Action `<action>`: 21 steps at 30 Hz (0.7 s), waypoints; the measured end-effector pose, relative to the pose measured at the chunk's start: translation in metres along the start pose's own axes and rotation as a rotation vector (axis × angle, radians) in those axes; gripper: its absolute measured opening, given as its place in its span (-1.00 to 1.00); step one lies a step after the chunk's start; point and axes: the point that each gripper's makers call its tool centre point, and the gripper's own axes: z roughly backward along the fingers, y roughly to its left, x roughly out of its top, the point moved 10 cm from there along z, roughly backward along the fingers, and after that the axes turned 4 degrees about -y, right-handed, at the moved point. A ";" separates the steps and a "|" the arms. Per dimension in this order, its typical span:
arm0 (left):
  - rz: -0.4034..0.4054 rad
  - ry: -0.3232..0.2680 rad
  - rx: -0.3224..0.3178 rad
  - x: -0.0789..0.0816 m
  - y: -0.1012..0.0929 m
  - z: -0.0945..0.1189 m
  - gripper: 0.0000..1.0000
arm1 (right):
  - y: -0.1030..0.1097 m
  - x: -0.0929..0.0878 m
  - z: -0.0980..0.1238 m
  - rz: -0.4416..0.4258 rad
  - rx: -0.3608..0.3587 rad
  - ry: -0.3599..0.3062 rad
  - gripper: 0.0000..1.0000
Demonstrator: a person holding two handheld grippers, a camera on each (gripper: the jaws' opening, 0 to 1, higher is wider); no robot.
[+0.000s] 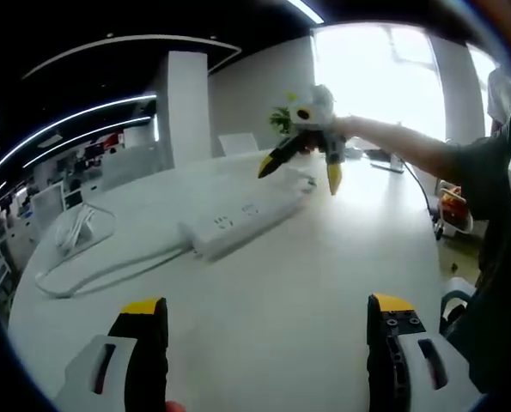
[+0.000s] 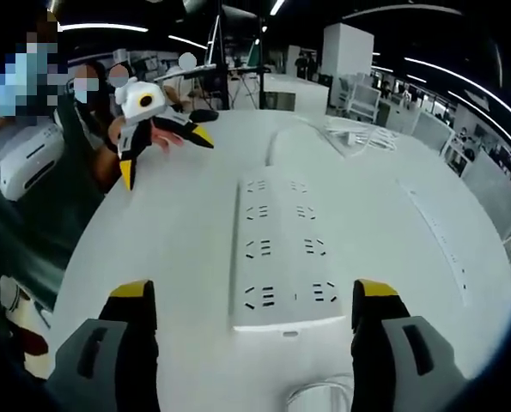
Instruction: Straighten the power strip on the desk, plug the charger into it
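White power strip [image 2: 281,257] lies mid-frame on the worktop [image 2: 152,249], between the right tool's [image 2: 255,309] wide-open, empty jaws; left tool [image 1: 268,318] likewise gapes empty, lower frame

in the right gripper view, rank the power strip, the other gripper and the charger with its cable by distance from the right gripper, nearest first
1. power strip: directly ahead of the right gripper, its near end between the open jaws.
2. left gripper: upper left, hanging over the desk.
3. charger: upper right, past the strip's far end, with its coiled cable.
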 end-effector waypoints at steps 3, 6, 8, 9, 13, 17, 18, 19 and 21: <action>-0.002 0.001 0.000 0.000 0.000 0.000 0.99 | 0.002 -0.001 0.002 -0.003 -0.009 -0.008 0.91; -0.004 0.001 -0.002 0.001 -0.001 0.000 0.99 | 0.004 -0.002 0.004 -0.012 -0.016 -0.026 0.92; -0.005 0.003 -0.003 0.001 -0.001 0.000 0.99 | 0.005 -0.003 0.006 -0.011 -0.019 -0.030 0.92; -0.005 0.004 -0.004 0.001 -0.001 0.000 0.99 | 0.005 -0.003 0.006 -0.015 -0.019 -0.032 0.92; -0.007 0.004 -0.004 0.001 -0.001 0.000 0.99 | 0.006 -0.004 0.009 -0.025 -0.027 -0.046 0.93; -0.009 0.007 -0.004 0.002 -0.001 0.000 0.99 | 0.007 -0.003 0.015 -0.035 -0.038 -0.069 0.96; -0.009 0.007 -0.005 0.002 -0.001 0.001 0.99 | 0.007 -0.003 0.016 -0.036 -0.041 -0.073 0.96; -0.010 0.006 -0.006 0.003 -0.001 0.000 0.99 | 0.008 -0.003 0.016 -0.036 -0.043 -0.075 0.97; -0.011 0.007 -0.007 0.004 -0.002 0.000 0.99 | 0.009 -0.003 0.019 -0.036 -0.049 -0.083 0.98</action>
